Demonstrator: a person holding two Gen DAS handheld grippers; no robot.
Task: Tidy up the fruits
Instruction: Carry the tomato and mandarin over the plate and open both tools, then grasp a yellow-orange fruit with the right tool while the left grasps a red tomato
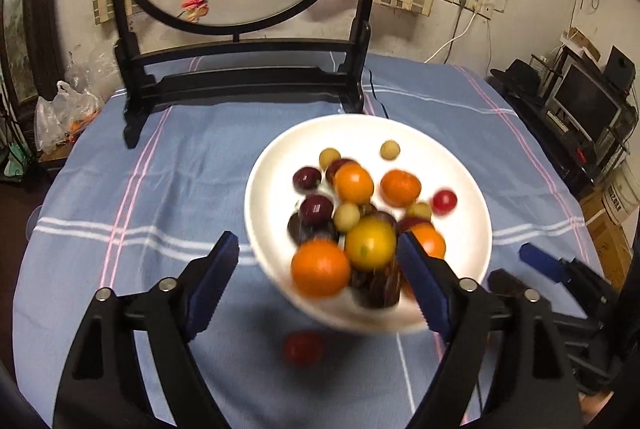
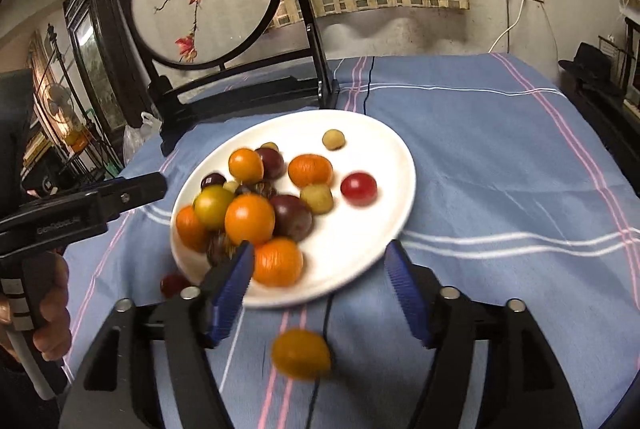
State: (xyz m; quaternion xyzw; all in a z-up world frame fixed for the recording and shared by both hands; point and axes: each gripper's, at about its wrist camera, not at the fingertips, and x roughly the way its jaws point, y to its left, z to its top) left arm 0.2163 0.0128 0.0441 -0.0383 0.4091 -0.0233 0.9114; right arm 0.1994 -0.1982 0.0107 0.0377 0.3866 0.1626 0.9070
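My left jaws (image 1: pixel 316 261) stand spread with nothing pinched, at the near rim of the white plate (image 1: pixel 460 165). My right jaws (image 2: pixel 320 269) are spread too and grip nothing. The plate sits on the blue-clothed worktop (image 2: pixel 500 169), heaped with oranges, dark plums and small yellow fruits. A blurred orange fruit (image 2: pixel 301 353) and a red one (image 1: pixel 303 349) lie off the plate.

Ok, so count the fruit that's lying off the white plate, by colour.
Red fruit: 1
Orange fruit: 1
Total: 2
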